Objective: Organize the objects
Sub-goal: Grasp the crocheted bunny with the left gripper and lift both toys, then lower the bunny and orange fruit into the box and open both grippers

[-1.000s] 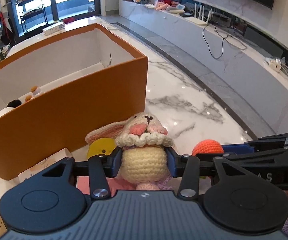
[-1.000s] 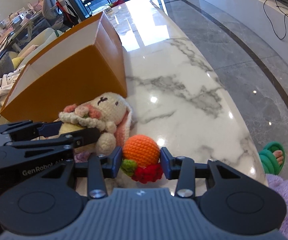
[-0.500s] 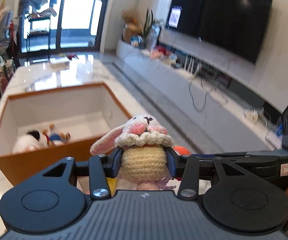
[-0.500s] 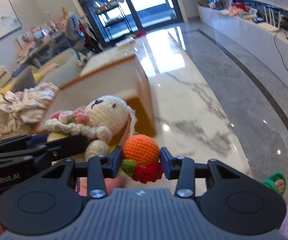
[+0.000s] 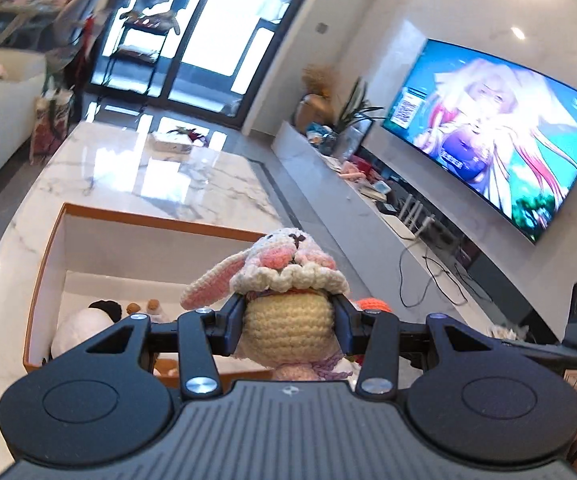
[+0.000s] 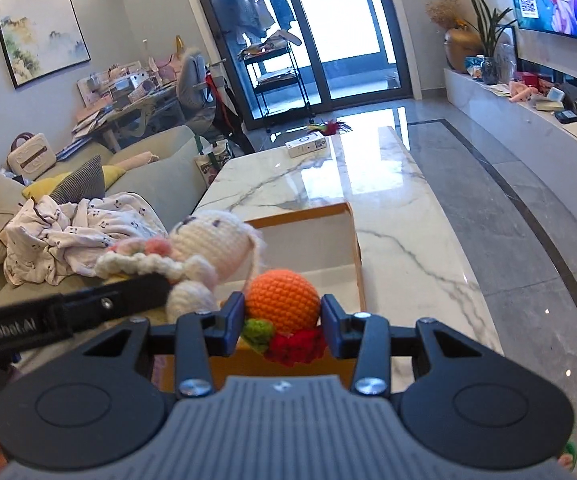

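the left hand-held gripper point(image 5: 288, 322) is clamped on the pale yellow body of a crocheted bunny point(image 5: 284, 280), holding it in the air above the near edge of the open orange box point(image 5: 44, 256) that sits on the marble counter point(image 5: 136, 176). the right hand-held gripper point(image 6: 282, 322) grips a crocheted orange ball point(image 6: 282, 300) with green and red bits under it, just beside the bunny and also over the box. inside the box lie a few small soft toys point(image 5: 88, 320), partly hidden behind the left hand-held gripper.
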Demonstrator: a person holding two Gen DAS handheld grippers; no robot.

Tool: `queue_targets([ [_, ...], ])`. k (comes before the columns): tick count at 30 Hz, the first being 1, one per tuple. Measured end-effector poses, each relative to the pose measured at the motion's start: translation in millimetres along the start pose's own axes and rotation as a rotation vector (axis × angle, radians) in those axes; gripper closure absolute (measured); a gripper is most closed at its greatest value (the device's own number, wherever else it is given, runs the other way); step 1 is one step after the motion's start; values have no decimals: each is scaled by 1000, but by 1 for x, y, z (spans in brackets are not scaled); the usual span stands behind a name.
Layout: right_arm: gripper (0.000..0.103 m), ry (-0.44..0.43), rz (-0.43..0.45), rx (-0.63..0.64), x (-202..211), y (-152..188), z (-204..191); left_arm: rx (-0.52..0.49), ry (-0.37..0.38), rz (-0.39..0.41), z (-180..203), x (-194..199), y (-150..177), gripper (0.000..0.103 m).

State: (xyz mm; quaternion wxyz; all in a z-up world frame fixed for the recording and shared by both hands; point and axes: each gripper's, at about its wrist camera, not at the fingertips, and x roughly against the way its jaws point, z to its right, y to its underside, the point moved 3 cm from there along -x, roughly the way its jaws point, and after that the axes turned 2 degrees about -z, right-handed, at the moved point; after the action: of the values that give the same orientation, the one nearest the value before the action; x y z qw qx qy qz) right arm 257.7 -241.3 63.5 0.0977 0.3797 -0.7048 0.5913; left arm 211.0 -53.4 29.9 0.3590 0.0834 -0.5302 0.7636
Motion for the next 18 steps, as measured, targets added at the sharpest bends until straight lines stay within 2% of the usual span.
queue_targets([
  [6,60,16,-39,8,-32,-12,8,39,-32,-30,-25,-37,-6,51],
  [11,60,33,-72,-10,-52,-16,24,39,-73,-102,-37,-73,12,51],
  [18,60,29,-129,-24,-85,-10,28,-9,-148,-184,-43,-101,35,51],
])
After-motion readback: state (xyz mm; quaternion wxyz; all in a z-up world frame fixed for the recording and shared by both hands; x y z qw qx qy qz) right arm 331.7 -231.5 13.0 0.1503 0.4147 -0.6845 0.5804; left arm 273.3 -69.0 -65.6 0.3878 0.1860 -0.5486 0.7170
